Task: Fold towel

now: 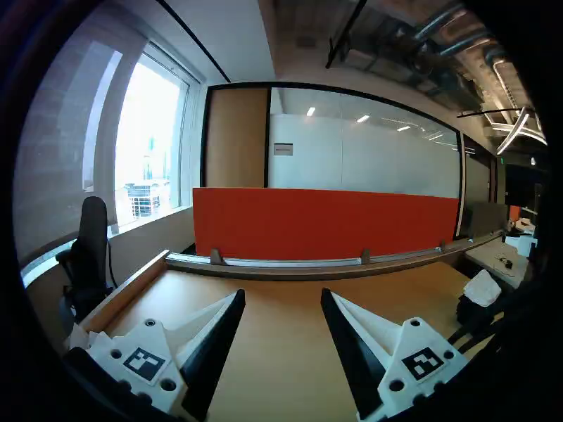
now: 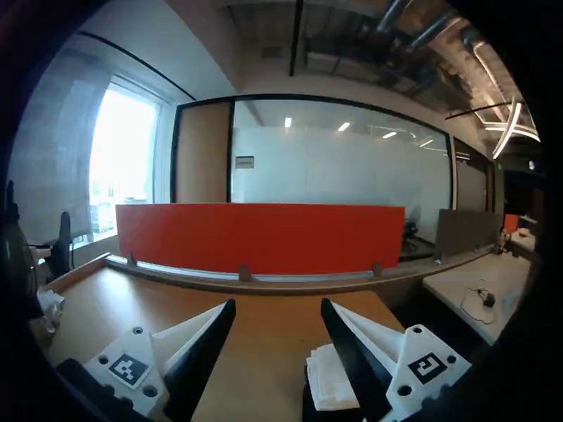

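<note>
The left gripper (image 1: 281,294) and the right gripper (image 2: 278,304) are both hanging wide open and empty above the wooden desk (image 1: 281,352), while the folded white towel (image 2: 327,376) is lying just beside the right gripper's right-hand finger.

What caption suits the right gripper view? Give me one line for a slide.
Open tongs hover over a wooden desk, white towel alongside, orange divider behind.
</note>
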